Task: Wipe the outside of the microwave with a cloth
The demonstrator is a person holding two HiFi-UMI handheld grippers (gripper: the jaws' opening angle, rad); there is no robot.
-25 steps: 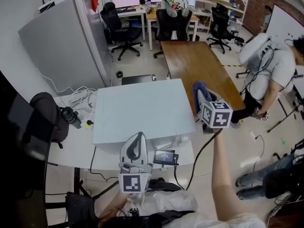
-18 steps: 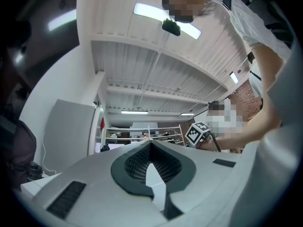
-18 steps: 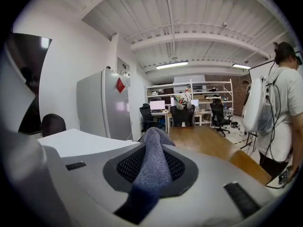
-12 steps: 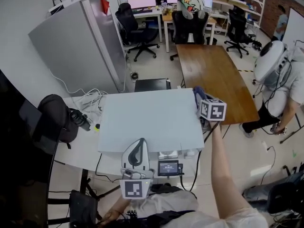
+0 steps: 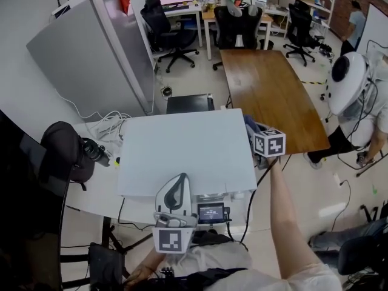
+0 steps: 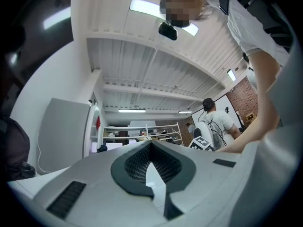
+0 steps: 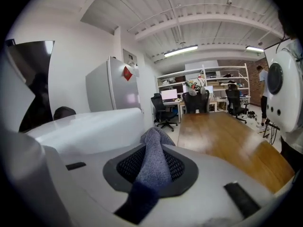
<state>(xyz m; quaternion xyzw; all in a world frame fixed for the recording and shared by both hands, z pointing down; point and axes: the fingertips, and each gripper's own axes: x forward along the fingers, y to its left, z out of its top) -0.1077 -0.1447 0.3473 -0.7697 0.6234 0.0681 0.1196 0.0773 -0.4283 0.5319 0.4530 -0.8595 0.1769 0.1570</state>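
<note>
Knitted grey cloth (image 7: 156, 145), clamped in the right gripper (image 7: 152, 167), is shown plainly only by that gripper's view; the left gripper (image 6: 152, 169) is held ajar.

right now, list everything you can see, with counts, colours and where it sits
desk: one, white, centre
microwave: one, white, on the desk
cloth: one, blue-grey, by the microwave's right edge
wooden table: one, brown, beyond on the right
office chairs: three, black, far desks
bag: one, black, left of the microwave
other person: one, white top, far right
left gripper: one, white, before the microwave, fingers slightly apart, empty
right gripper: one, white, fingers shut on the cloth
</note>
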